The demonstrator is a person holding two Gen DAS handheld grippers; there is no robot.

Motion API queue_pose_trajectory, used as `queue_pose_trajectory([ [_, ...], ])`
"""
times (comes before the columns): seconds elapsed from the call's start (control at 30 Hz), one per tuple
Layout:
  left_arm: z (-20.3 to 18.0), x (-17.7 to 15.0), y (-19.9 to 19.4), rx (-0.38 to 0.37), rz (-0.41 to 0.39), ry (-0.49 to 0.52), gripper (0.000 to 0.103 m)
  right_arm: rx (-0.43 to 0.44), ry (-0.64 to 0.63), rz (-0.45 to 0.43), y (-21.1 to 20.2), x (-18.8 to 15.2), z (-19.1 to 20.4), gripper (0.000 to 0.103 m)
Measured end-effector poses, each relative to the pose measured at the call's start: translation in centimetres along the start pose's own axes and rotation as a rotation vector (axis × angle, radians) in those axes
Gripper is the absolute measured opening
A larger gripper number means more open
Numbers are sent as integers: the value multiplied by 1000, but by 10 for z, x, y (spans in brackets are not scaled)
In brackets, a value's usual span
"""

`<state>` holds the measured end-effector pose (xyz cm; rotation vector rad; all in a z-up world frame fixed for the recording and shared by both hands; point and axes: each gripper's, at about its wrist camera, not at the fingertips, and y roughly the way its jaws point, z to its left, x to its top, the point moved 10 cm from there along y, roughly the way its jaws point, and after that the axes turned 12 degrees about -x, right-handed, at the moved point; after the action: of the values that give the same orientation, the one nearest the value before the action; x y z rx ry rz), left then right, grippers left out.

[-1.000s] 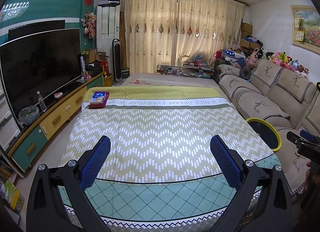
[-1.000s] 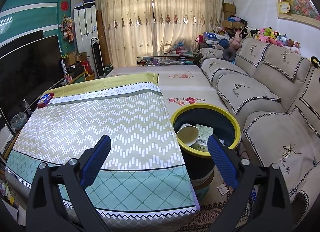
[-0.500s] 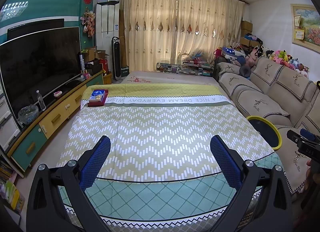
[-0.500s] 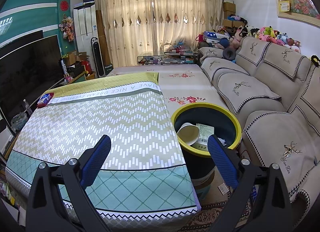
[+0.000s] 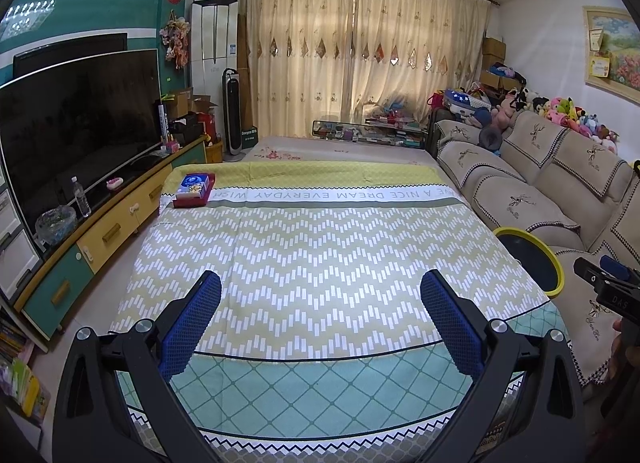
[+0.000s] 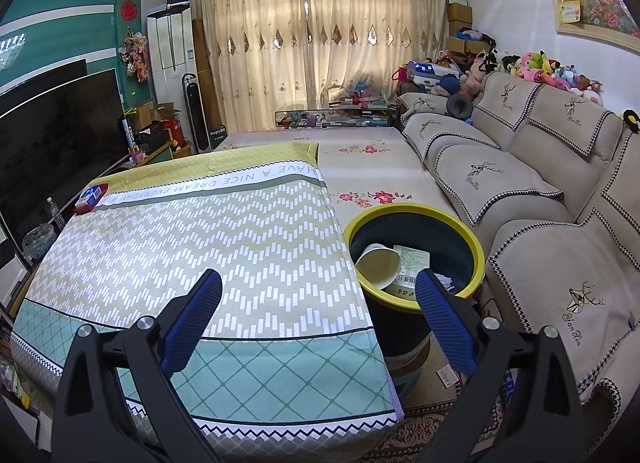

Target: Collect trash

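Across the covered worktop (image 5: 320,247), spread with a chevron cloth, nothing loose shows except a red box (image 5: 194,190) at the far left corner. Beside the worktop's right edge, against the sofa (image 6: 532,223), stands the yellow-rimmed bin (image 6: 478,253), already holding a paper cup (image 6: 378,265) and a labelled wrapper (image 6: 412,267). The left hand-held gripper (image 5: 320,327) and right hand-held gripper (image 6: 318,323) both hang spread apart, holding nothing. The collecting looks close to finished; the next move would be reaching far for the box, if it counts as trash.
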<state>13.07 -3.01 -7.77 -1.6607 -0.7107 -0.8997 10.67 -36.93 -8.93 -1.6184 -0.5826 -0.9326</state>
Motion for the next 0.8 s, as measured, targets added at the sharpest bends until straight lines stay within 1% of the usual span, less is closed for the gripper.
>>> queue_pose_trajectory([
  [0.1,0,-1,2,-10,7,-5,98,0,-2,1,0,-1,1,92],
  [0.37,0,-3,6,-4,20,-9,98,1,-3,6,2,-4,4,92],
  [0.8,3,-5,14,-16,48,-27,98,4,-4,10,3,-6,6,92],
])
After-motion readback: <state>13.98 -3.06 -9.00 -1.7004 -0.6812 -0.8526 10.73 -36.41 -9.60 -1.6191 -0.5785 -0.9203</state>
